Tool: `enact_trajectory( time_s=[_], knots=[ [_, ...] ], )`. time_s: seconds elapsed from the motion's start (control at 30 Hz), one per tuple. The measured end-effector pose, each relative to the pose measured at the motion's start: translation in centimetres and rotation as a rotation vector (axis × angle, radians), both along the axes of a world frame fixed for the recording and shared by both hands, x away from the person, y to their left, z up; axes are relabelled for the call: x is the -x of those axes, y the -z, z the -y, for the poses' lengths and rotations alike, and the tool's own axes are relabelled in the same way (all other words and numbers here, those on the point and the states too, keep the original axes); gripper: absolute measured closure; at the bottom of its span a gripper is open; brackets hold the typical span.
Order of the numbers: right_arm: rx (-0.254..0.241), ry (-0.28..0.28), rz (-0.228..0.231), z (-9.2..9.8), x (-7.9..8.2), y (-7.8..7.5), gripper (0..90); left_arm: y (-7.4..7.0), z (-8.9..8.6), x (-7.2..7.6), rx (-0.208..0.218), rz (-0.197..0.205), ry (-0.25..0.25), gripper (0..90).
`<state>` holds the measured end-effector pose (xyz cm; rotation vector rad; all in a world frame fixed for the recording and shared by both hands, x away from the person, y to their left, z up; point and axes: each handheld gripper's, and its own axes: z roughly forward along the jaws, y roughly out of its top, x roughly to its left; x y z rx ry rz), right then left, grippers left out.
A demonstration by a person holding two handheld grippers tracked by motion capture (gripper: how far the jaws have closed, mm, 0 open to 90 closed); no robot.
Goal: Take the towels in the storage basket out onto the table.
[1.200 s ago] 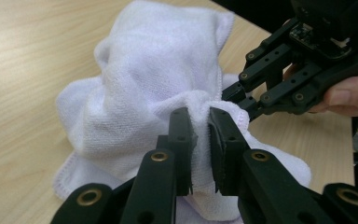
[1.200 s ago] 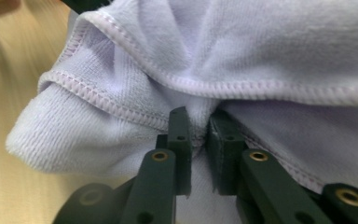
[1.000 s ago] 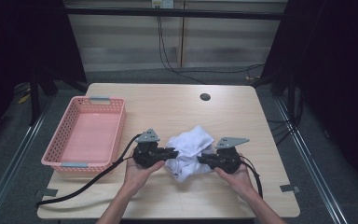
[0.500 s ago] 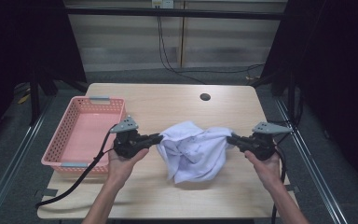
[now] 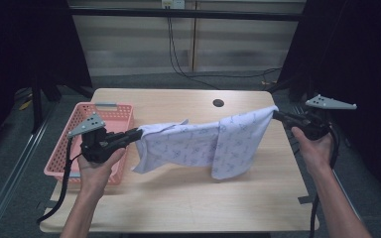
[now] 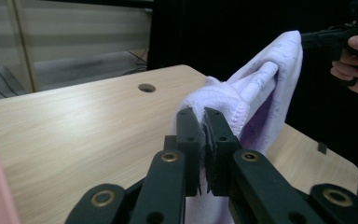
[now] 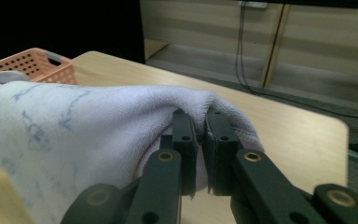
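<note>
Since a second ago we have pulled the two hands apart and upward, so the cloth [image 5: 206, 144], then a crumpled heap low at centre of the high view, now hangs stretched in mid-frame above the desk [image 5: 178, 198], its lower folds drooping toward the wood. Largest first: the desk spans the middle of the frame, with a small dark hole [image 5: 218, 103] toward its top edge; a pink basket [image 5: 110, 112] sits at its left side, partly behind our left hand. Our cloth, pale lilac with a faint print, runs from centre left to upper right. Our left gripper [image 5: 135, 134] is clamped shut on one corner, and its own view shows the fabric pinched between the jaws; our right gripper [image 5: 279, 116] is likewise closed on the far corner at upper right. We judge the step in hand to be spreading the cloth open in the air. Next we would need to keep both grips firm and even, then lower it flat onto the desk without letting the sagging middle bunch up
</note>
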<state>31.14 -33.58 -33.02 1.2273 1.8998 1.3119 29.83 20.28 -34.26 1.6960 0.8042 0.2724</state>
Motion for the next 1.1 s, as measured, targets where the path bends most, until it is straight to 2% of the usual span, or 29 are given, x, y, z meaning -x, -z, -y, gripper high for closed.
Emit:
enact_trajectory(
  time_s=[0.03, 0.1, 0.13, 0.17, 0.2, 0.23, 0.27, 0.3, 0.33, 0.37, 0.4, 0.47, 0.53, 0.6, 0.7, 0.77, 0.87, 0.93, 1.03, 1.1],
  knots=[
    [0.009, 0.048, 0.015, 0.3, -0.6, -0.9, 85.8, 0.0, -0.4, 0.0, 0.012, -0.005, -0.012, 86.4],
    [0.003, 0.05, 0.014, 0.6, -1.1, -1.3, 85.8, 0.1, -0.6, 0.0, 0.016, -0.009, -0.005, 86.3],
    [0.027, 0.077, 0.025, 0.7, -1.5, -1.6, 86.0, 0.4, -0.5, 0.0, 0.005, -0.014, -0.009, 86.4],
    [0.028, 0.104, 0.013, 0.9, -2.4, -1.8, 86.1, 1.1, -0.4, 0.0, -0.008, -0.038, -0.008, 86.3],
    [0.028, 0.104, 0.013, 0.9, -2.4, -1.8, 86.1, 1.1, -0.4, 0.0, -0.008, -0.038, -0.008, 86.1],
    [0.034, 0.107, 0.014, 1.0, -2.8, -1.6, 86.1, 1.8, -0.2, -0.1, -0.007, -0.056, 0.004, 86.1],
    [0.053, 0.132, -0.006, 1.1, -3.8, -1.1, 85.1, 2.2, 0.0, -0.1, -0.023, -0.063, 0.013, 85.5],
    [0.056, 0.118, -0.028, 1.0, -4.4, -0.6, 81.0, 3.4, 0.7, -0.2, -0.032, -0.085, 0.035, 84.6],
    [0.056, 0.118, -0.028, 1.0, -4.4, -0.6, 81.0, 3.4, 0.7, -0.2, -0.032, -0.085, 0.035, 81.5],
    [0.061, 0.103, -0.051, 0.7, -4.8, 0.0, 71.9, 4.2, 1.3, -0.2, -0.029, -0.1, 0.052, 81.5],
    [0.083, 0.105, -0.076, 0.2, -5.1, 1.1, 62.5, 4.5, 1.6, -0.1, -0.048, -0.108, 0.05, 70.4],
    [0.072, 0.093, -0.094, -0.3, -5.1, 2.2, 55.0, 5.1, 2.0, -0.1, -0.066, -0.129, 0.061, 63.6],
    [0.072, 0.096, -0.102, -0.6, -4.8, 3.3, 50.8, 5.6, 2.2, 0.2, -0.088, -0.14, 0.072, 56.9],
    [0.043, 0.089, -0.116, -0.5, -4.2, 4.4, 43.3, 5.9, 2.2, 0.7, -0.098, -0.143, 0.078, 52.5],
    [0.051, 0.094, -0.133, -0.1, -3.6, 5.3, 37.6, 6.6, 2.0, 1.8, -0.118, -0.151, 0.084, 47.5],
    [0.052, 0.1, -0.136, 0.5, -3.0, 5.7, 35.4, 7.2, 1.7, 2.4, -0.127, -0.168, 0.092, 45.8],
    [0.026, 0.086, -0.139, 1.0, -1.9, 6.3, 34.2, 8.5, 1.4, 3.1, -0.152, -0.193, 0.09, 44.1],
    [0.027, 0.05, -0.137, 0.5, -0.9, 7.0, 34.2, 9.7, 1.5, 3.1, -0.184, -0.212, 0.076, 44.0],
    [0.018, -0.008, -0.153, -0.8, 0.8, 8.4, 34.3, 11.6, 2.2, 2.6, -0.223, -0.252, 0.087, 45.2],
    [0.012, -0.039, -0.167, -1.9, 1.9, 9.4, 34.5, 12.3, 2.9, 2.2, -0.283, -0.256, 0.098, 47.4]
  ],
)
